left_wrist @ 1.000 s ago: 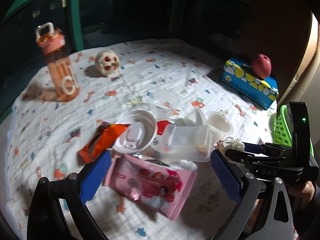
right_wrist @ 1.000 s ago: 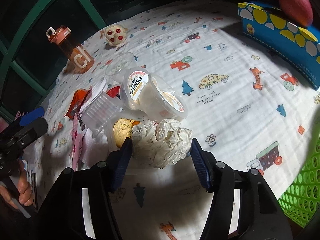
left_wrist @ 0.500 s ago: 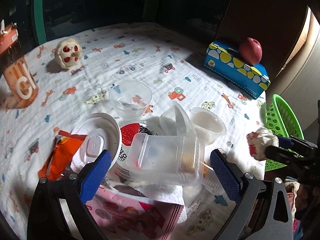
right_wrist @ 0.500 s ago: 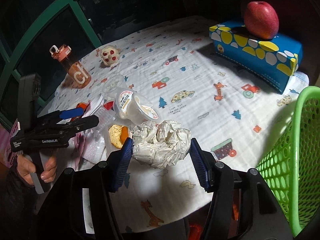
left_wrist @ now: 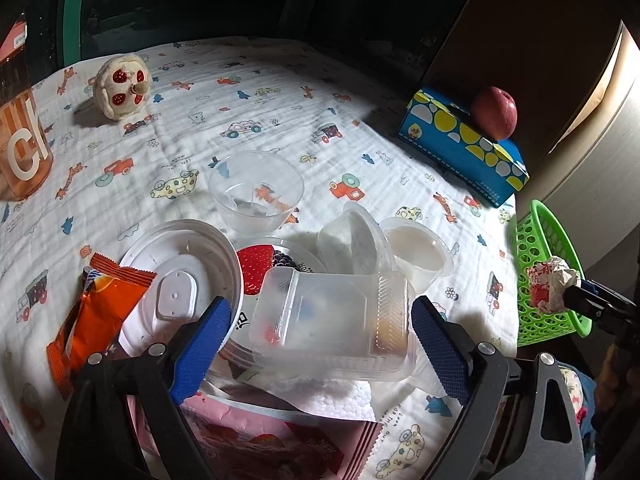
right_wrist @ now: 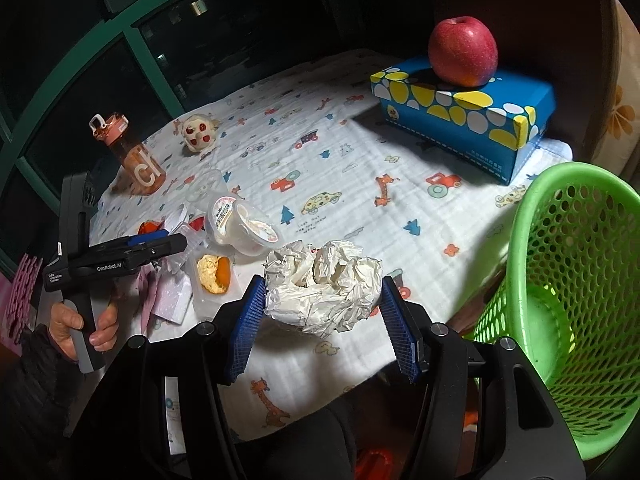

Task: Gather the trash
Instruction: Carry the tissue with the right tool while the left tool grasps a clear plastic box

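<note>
The crumpled ball of white paper [right_wrist: 322, 287] sits clamped between the blue pads of the right gripper [right_wrist: 322, 300], about half closed on it. A second ago that ball hung low over the clutter in the middle of the bench; it is now lifted clear of the patterned cloth [right_wrist: 344, 168] and carried to the near right edge, close beside the green mesh plastic basket [right_wrist: 576, 280]. The left wrist view shows the same ball [left_wrist: 554, 286] in front of the basket's wall [left_wrist: 536, 248]. It looks ready to be dropped once it is over the rim, though it is not yet above the opening.

The left gripper [left_wrist: 320, 340] has sunk toward the heap of trash and its jaws are closing from nearly full width. The clear rectangular plastic box [left_wrist: 332, 328] lies between the pads, which do not press on it yet, so nothing is held. This box seems the next piece to be taken. Around it lie a round white plastic lid [left_wrist: 180, 276], an orange snack wrapper [left_wrist: 96, 316], a clear plastic bowl [left_wrist: 256, 196] and a pink wrapper [left_wrist: 280, 444]. At the far right a red apple [right_wrist: 463, 52] rests on a blue tissue box [right_wrist: 472, 120].
</note>
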Demonstrator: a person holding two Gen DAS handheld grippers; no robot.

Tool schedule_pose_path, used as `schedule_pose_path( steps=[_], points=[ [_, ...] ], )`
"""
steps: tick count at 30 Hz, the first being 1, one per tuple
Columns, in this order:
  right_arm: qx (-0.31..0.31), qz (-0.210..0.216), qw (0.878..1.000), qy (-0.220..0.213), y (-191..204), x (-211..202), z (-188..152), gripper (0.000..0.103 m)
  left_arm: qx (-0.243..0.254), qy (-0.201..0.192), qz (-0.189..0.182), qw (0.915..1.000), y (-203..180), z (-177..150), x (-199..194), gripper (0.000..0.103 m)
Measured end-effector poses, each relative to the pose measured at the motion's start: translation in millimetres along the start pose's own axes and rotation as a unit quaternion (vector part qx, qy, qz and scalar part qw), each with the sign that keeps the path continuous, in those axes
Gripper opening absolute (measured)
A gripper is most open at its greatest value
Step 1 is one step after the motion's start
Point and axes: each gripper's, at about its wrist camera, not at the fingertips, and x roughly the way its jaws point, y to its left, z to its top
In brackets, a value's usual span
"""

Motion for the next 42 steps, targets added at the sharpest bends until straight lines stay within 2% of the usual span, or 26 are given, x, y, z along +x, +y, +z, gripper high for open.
schedule_pose_path(
  steps=[3, 18, 27, 33, 38, 40, 42],
  points=[
    [0.004, -0.002, 1.000, -0.002, -3.1, -2.1, 0.2, 0.058, -0.001, 0.001, 0.001, 1.0000, -0.2, 0.2, 0.0, 0.082],
    [0.013, -0.002, 1.000, -0.009, -7.4, -7.6, -1.4, 0.058, 0.017, -0.021, 0.000, 0.9996, -12.9, 2.9, -13.3, 0.082],
    [0.020, -0.006, 1.000, -0.010, -12.6, -9.9, -2.8, 0.058, 0.028, -0.008, -0.013, 0.9995, -11.1, 12.1, -1.9, 0.082],
    [0.024, -0.007, 1.000, -0.010, -15.7, -9.8, -3.2, 0.058, 0.014, 0.008, -0.026, 0.9995, -0.3, 14.4, 6.2, 0.083],
    [0.027, -0.011, 0.999, -0.015, -19.6, -13.7, -3.3, 0.058, 0.013, 0.018, -0.019, 0.9996, 1.5, 10.3, 13.2, 0.083],
    [0.028, -0.014, 0.999, -0.017, -21.7, -16.9, -3.8, 0.058, 0.015, 0.012, -0.018, 0.9997, -0.2, 8.5, 11.2, 0.076],
    [0.030, -0.019, 0.999, -0.021, -24.9, -20.5, -4.4, 0.058, 0.015, 0.009, -0.011, 0.9998, -2.5, 7.4, 8.2, 0.076]
  ],
)
